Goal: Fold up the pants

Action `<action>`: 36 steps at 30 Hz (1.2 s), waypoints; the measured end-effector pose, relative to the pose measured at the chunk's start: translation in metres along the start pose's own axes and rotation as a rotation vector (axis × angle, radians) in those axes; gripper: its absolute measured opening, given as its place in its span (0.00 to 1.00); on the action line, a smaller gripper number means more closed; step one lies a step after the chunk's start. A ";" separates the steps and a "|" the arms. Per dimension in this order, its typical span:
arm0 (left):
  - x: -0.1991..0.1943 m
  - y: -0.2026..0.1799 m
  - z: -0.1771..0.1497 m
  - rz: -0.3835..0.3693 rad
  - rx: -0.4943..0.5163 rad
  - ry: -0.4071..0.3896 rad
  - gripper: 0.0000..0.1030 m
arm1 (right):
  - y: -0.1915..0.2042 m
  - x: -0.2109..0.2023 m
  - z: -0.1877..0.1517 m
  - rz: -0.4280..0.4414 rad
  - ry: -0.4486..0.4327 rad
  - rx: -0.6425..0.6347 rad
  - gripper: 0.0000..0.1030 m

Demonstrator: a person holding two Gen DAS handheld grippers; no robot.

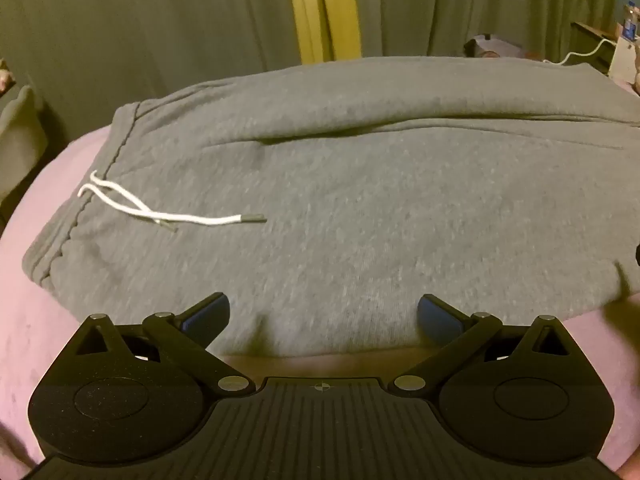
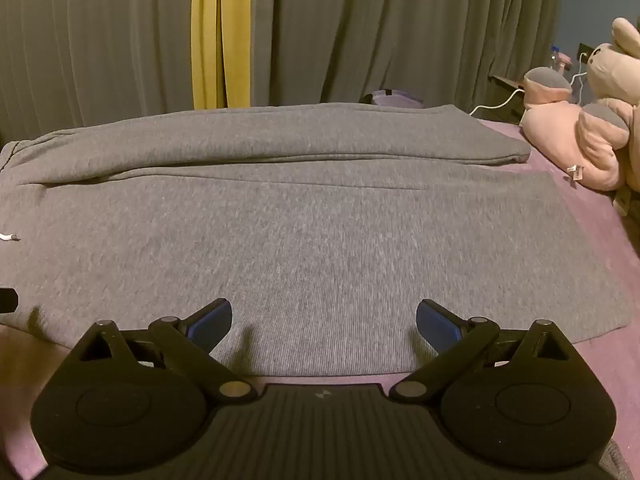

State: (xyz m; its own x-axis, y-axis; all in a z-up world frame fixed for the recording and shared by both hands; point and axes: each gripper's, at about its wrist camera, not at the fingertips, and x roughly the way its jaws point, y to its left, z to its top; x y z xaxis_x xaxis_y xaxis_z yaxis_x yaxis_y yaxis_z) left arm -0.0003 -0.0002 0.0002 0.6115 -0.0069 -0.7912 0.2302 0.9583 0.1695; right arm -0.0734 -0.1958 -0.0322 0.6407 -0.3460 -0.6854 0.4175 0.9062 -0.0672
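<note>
Grey fleece pants (image 1: 340,200) are lying spread across a pink bed cover (image 1: 48,320), stretching sideways ahead of both grippers, with the near edge of the cloth just in front of the fingertips. At the far left, beyond the left gripper (image 1: 323,314) and off to its left side, the waistband (image 1: 76,216) is sitting with its white drawstring (image 1: 168,212) trailing loose over the fabric. This left gripper is hanging tilted downward over the near hem with its jaws spread as wide as they go and nothing between the blue pads (image 1: 208,316); that placement is probably lining it up to pinch the near edge by the waist end.

Moving rightward, one leg is lying along the far side as a long ridge (image 2: 280,140), already looking doubled over the other, so the first lengthwise fold is likely done. The right gripper (image 2: 324,316) is hovering over the leg portion, likewise angled down, jaws fully apart and empty, the near edge of the cloth directly below its tips. Holding both tools well apart along the same edge is likely meant to lift the fabric evenly.

Farther right, beyond the leg cuffs (image 2: 516,156), plush toys (image 2: 580,144) are resting on the cover, clear of the pants. Grey curtains (image 2: 380,32) are hanging behind everything.
</note>
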 end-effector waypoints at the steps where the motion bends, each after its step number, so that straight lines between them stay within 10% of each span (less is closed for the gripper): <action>1: 0.000 -0.001 0.000 -0.001 0.004 -0.004 1.00 | 0.000 0.000 0.000 0.000 -0.001 0.000 0.96; 36: 0.001 0.003 -0.002 -0.003 -0.035 0.004 1.00 | 0.000 0.000 0.000 -0.005 0.000 -0.003 0.96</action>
State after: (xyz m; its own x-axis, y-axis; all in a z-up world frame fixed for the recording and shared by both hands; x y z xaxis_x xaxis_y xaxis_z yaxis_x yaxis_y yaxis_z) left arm -0.0005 0.0035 -0.0017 0.6081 -0.0087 -0.7938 0.2049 0.9678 0.1464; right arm -0.0730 -0.1963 -0.0323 0.6386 -0.3502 -0.6853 0.4186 0.9053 -0.0726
